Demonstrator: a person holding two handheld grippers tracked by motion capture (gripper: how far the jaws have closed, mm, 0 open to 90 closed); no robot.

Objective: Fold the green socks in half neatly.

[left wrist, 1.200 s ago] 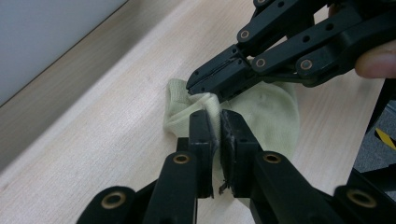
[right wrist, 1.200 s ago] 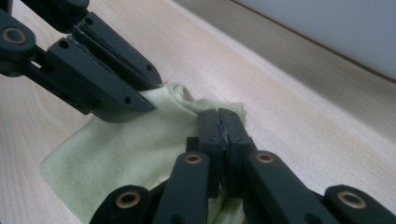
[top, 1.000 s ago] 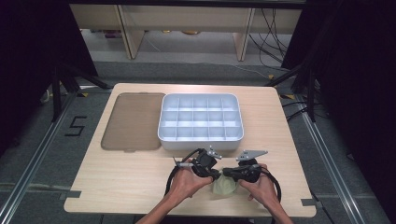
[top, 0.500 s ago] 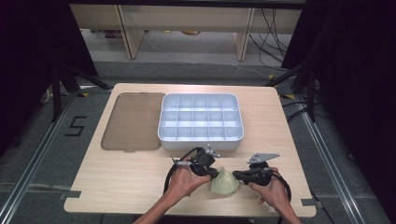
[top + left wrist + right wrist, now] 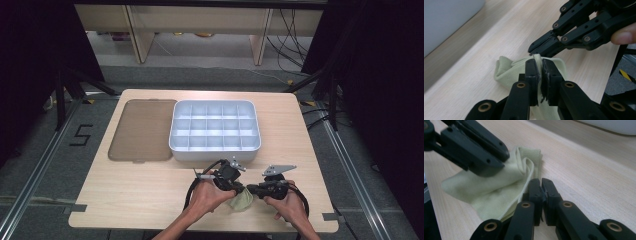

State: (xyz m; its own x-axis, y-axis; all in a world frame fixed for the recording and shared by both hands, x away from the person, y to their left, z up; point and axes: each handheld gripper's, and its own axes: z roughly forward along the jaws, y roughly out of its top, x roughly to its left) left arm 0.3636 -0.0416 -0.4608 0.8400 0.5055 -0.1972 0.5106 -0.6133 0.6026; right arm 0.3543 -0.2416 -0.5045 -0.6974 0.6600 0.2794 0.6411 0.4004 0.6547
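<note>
the left gripper (image 5: 541, 72) is clamping a fold of a pale yellow-green cloth (image 5: 509, 70) between its pads, pinching the fabric at its raised edge so the piece can be handled. the right gripper (image 5: 541, 187) is sitting with its jaws closed together at the cloth's hem, though whether any fabric is caught between them cannot be told. the cloth is lying bunched on the wooden table (image 5: 150, 190) near the person's edge, between the two hands, seemingly being folded. beyond it, a white compartment tray (image 5: 215, 150) is standing empty, with its brown lid (image 5: 142, 130) lying flat just beside it.
</note>
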